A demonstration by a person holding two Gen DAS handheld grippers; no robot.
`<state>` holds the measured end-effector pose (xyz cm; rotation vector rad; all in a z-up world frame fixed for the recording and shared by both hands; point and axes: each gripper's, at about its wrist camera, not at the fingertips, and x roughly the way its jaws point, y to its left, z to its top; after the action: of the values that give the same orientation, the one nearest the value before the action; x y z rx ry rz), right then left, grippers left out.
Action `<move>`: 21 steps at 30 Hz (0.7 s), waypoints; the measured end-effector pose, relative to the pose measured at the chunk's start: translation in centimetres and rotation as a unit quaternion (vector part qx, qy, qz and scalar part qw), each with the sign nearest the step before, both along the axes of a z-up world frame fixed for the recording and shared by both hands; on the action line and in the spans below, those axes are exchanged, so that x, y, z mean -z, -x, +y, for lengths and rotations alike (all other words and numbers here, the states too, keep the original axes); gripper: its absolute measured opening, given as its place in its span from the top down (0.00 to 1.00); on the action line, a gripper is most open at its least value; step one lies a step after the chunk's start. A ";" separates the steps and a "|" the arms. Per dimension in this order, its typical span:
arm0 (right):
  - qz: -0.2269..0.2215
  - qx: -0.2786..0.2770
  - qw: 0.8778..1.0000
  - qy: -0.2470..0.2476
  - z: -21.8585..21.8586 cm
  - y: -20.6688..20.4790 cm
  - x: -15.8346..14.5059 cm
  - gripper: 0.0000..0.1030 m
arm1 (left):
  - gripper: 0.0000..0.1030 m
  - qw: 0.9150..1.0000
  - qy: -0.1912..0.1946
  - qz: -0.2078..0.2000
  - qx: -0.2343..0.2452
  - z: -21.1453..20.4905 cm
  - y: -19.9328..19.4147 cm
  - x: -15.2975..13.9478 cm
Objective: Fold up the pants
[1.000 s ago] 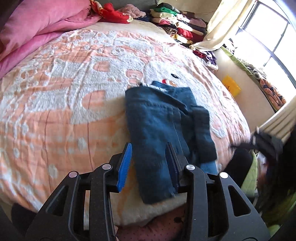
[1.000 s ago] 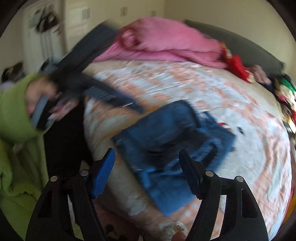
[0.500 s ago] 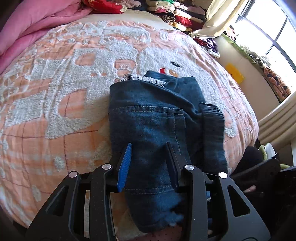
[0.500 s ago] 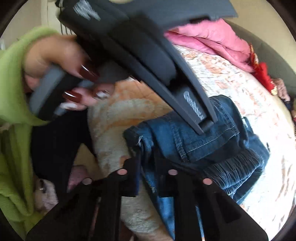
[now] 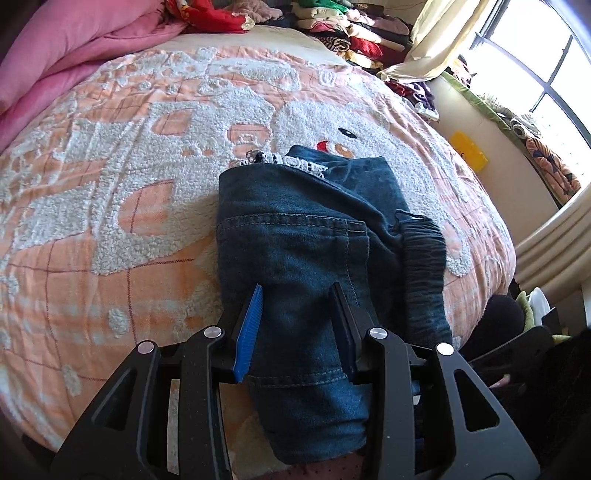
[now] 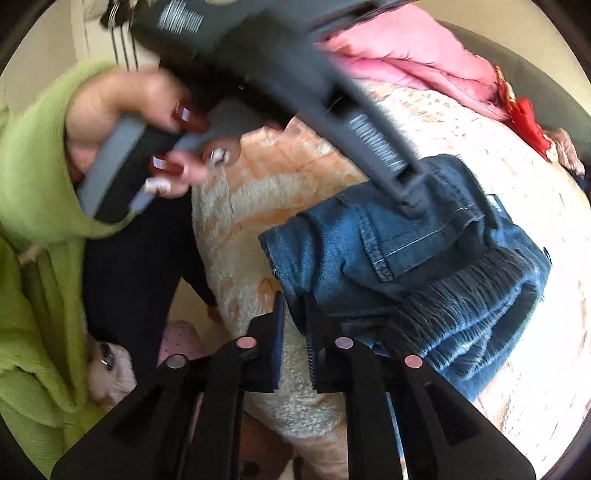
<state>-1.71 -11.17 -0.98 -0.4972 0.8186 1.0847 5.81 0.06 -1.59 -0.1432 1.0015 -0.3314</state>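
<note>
Dark blue denim pants (image 5: 306,251) lie folded in a compact bundle near the front edge of the bed; they also show in the right wrist view (image 6: 406,266). My left gripper (image 5: 297,295) is open and rests low over the near part of the bundle, one finger on each side. It shows from the side in the right wrist view (image 6: 410,195), pressing on the denim. My right gripper (image 6: 293,306) is shut on the near edge of the pants, with a thin fold of denim between its pads.
The bed has an orange and white fleece blanket (image 5: 110,206). A pink duvet (image 5: 74,55) lies at the far left and stacked clothes (image 5: 354,33) at the back. A window (image 5: 546,70) is at the right. A green sleeve (image 6: 33,206) is at the left.
My right gripper moved in from open above the bed edge and shut on the pants' near edge. My left gripper came down over the folded bundle and stays open.
</note>
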 end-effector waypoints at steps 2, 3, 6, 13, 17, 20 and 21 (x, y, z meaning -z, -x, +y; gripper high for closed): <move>0.003 0.011 1.000 -0.018 -1.0 0.0 -1.1 0.78 | 0.72 1.000 0.002 -0.003 0.000 0.0 0.3 -0.3; 0.004 0.017 1.000 -0.026 -1.5 -0.1 -1.7 0.77 | 0.71 1.000 0.002 -0.005 -0.001 0.0 0.4 -0.4; 0.004 0.038 0.998 -0.052 -2.8 0.0 -3.0 0.69 | 0.68 1.000 0.003 -0.009 -0.001 0.0 0.7 -0.8; -0.021 0.096 0.991 -0.086 -5.9 -0.8 -5.8 0.47 | 0.61 1.000 0.009 -0.021 -0.004 0.1 1.2 -1.9; -0.031 0.131 0.985 -0.106 -7.6 -1.4 -7.2 0.36 | 0.51 0.999 0.011 -0.033 -0.006 0.2 1.6 -2.8; -0.039 0.150 0.981 -0.115 -8.3 -1.9 -7.9 0.35 | 0.48 0.999 0.011 -0.041 -0.008 0.3 1.9 -3.4; -0.042 0.156 0.980 -0.116 -8.5 -2.0 -8.0 0.30 | 0.47 0.999 0.012 -0.044 -0.008 0.4 2.0 -3.7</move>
<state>0.34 -19.67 7.01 -0.2072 0.6585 0.8476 3.79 0.43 2.06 -0.1584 0.9099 -0.3322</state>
